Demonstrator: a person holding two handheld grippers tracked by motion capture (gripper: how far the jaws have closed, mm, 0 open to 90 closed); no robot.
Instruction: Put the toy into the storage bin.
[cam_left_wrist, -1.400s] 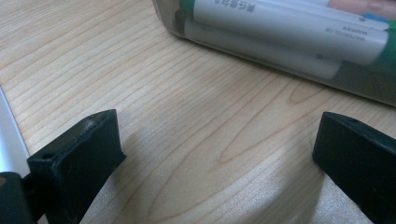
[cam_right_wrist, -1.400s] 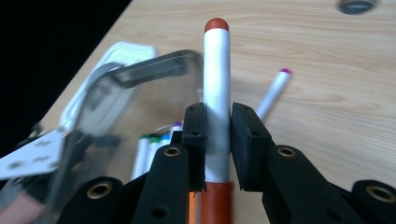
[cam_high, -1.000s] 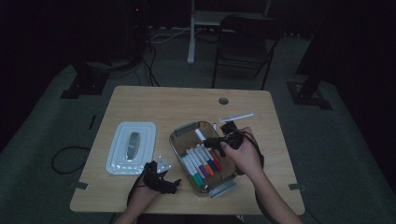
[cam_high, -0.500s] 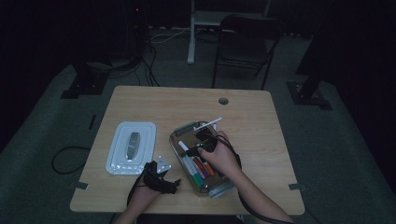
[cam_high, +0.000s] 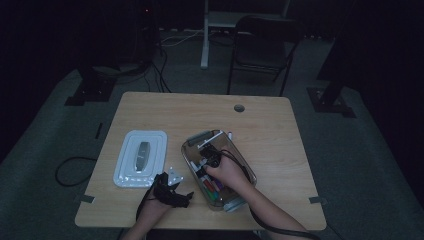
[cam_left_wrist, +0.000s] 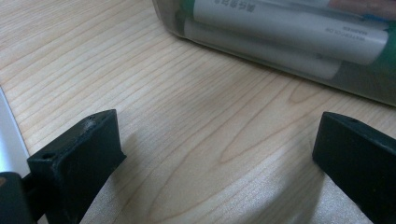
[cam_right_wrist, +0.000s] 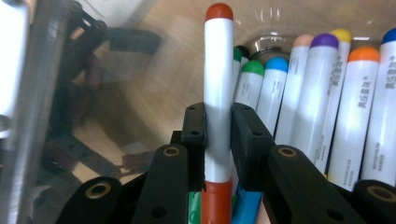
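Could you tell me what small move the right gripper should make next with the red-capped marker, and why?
Probably lower it a little and open: the right gripper is shut on the red-capped marker, already inside the clear box, above bare floor beside the other markers.

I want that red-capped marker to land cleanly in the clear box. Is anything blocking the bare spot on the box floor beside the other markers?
Nothing visible: right gripper holds the red-capped white marker above bare floor of the clear plastic box, left of the marker row.
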